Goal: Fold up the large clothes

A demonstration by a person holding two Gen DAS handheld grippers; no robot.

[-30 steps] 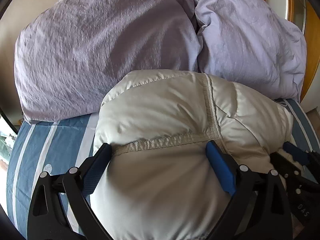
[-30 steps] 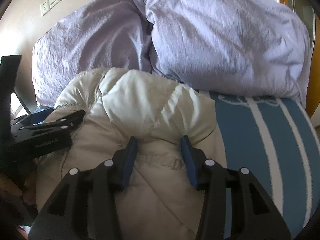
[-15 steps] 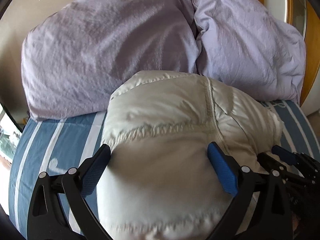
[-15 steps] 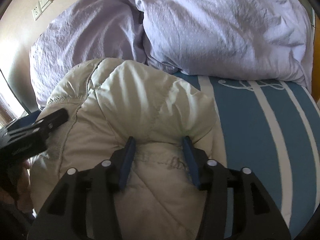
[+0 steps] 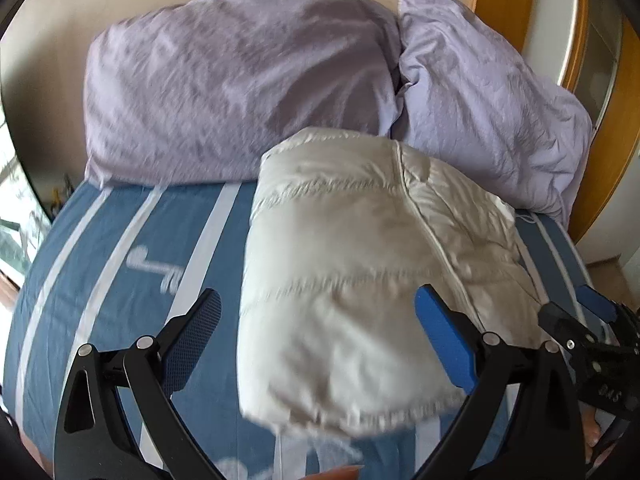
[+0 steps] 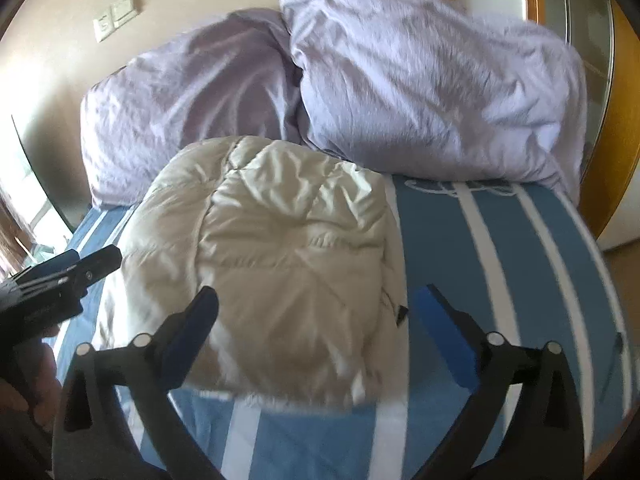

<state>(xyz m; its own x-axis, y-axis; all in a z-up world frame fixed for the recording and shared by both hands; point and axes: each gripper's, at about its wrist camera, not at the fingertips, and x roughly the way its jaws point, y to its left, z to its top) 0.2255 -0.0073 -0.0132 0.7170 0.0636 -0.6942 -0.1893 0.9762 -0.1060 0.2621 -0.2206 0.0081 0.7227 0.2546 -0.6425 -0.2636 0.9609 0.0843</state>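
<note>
The folded white puffer jacket (image 5: 352,280) lies on the blue striped bed (image 5: 120,264), its far end against the lilac pillows (image 5: 240,80) at the head edge. Left gripper (image 5: 316,336): jaws spread wide, nothing pinched. Right gripper (image 6: 316,328): jaws have just been opening, now fully spread above the jacket, pads clear of the fabric.

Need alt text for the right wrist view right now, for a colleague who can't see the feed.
A folded cream puffer jacket lies on a blue bedsheet with white stripes, in front of two lilac pillows. The right tool, jaws just opened wide, frames the jacket's near edge without gripping it. The left tool shows at the left edge.
</note>
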